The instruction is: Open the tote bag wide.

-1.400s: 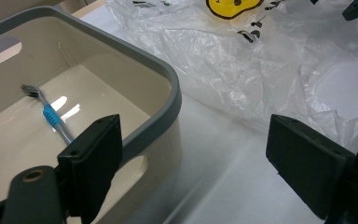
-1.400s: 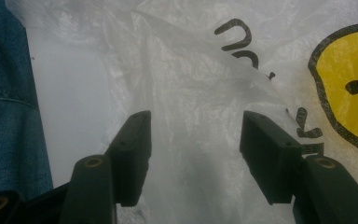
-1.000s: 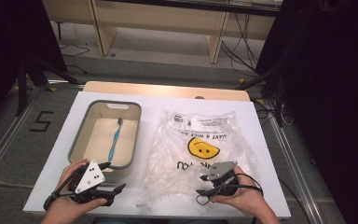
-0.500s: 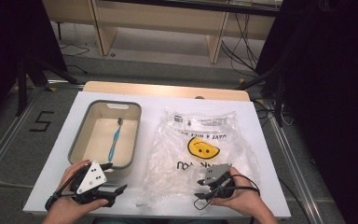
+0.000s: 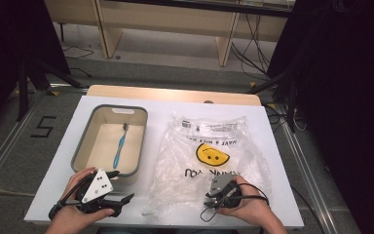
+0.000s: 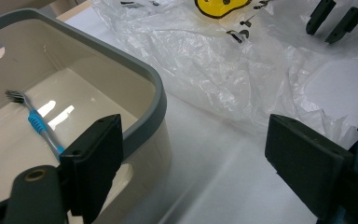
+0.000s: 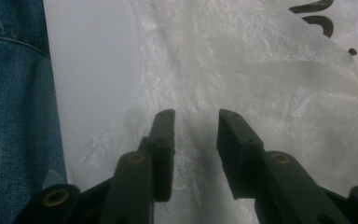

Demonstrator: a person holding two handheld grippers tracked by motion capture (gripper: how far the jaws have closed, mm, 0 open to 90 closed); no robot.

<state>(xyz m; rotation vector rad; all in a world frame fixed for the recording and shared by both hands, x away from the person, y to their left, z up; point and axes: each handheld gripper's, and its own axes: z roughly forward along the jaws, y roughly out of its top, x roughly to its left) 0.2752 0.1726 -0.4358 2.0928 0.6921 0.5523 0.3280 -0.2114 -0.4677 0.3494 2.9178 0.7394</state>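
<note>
The right gripper (image 7: pixel 196 126) hangs low over the near edge of the bag (image 5: pixel 209 156), its jaws apart by a narrow gap with crumpled clear film under and just ahead of them; nothing is pinched yet. The left gripper (image 6: pixel 196 158) has its jaws spread wide and empty: the left jaw sits just before the near corner of the bin (image 6: pixel 154 88), and bare table (image 6: pixel 223 172) lies between the jaws. The bag's loose corner lies just ahead of its right jaw.

Likely risks from here:
- The film is thin and slack, so jaws closing on it could catch only one layer, or both layers at once, and the bag would lift shut rather than open.
- A pull from one side alone would probably drag the whole bag across the table, since nothing weighs it down.
- The left jaw is close to the bin wall; a sideways move could nudge the bin.

The bin holds one blue toothbrush (image 6: pixel 39 126), lying flat on its floor, beyond the left jaw, bristle end away. The bag looks empty, flat on the table, its printed yellow face well ahead of the right jaws.
</note>
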